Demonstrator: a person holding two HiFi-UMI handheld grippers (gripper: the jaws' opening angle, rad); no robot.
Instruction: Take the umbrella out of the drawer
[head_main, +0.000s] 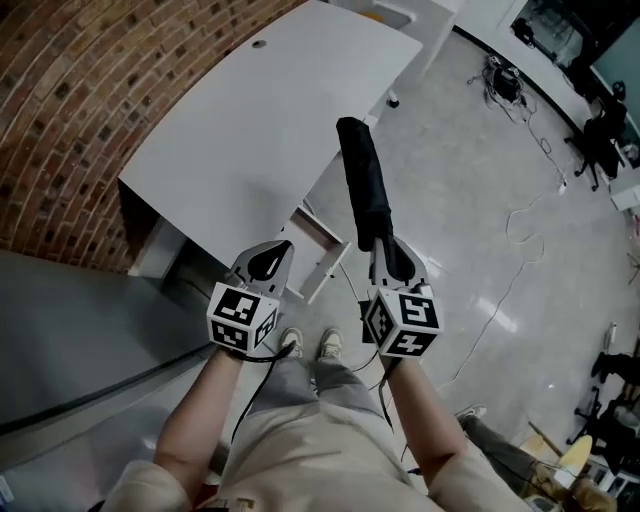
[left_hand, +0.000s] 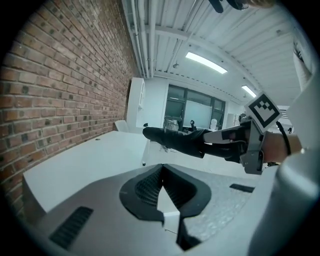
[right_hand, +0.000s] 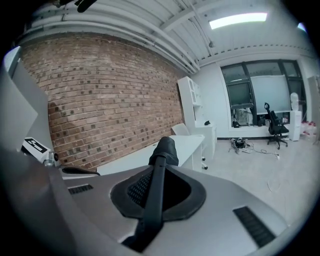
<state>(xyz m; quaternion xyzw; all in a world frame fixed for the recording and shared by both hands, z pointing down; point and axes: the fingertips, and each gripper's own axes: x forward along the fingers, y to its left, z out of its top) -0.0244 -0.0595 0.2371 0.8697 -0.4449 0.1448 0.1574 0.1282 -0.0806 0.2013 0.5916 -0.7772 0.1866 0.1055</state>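
The umbrella (head_main: 363, 185) is black and folded, and it is out in the open air, held by one end in the right hand-held gripper (head_main: 388, 255). In the head view it sticks out from the jaws, away from the person, over the floor (head_main: 480, 200) just beside the edge of the white bench (head_main: 270, 120). The right gripper view shows the two jaws closed on the umbrella's slim end, with the thicker wrapped part reaching out beyond the pads.

The left hand-held gripper (head_main: 268, 262) is level with the right one and close beside it, apart from the umbrella. Its jaws are brought together with nothing between them. From the left gripper view the umbrella crosses the middle of the scene sideways, above the bench top.

Past the bench stands a brick wall (head_main: 90, 90). The person's shoes (head_main: 305, 345) show on the floor between the two forearms, and a loose cable (head_main: 520, 230) lies on the floor to the right.
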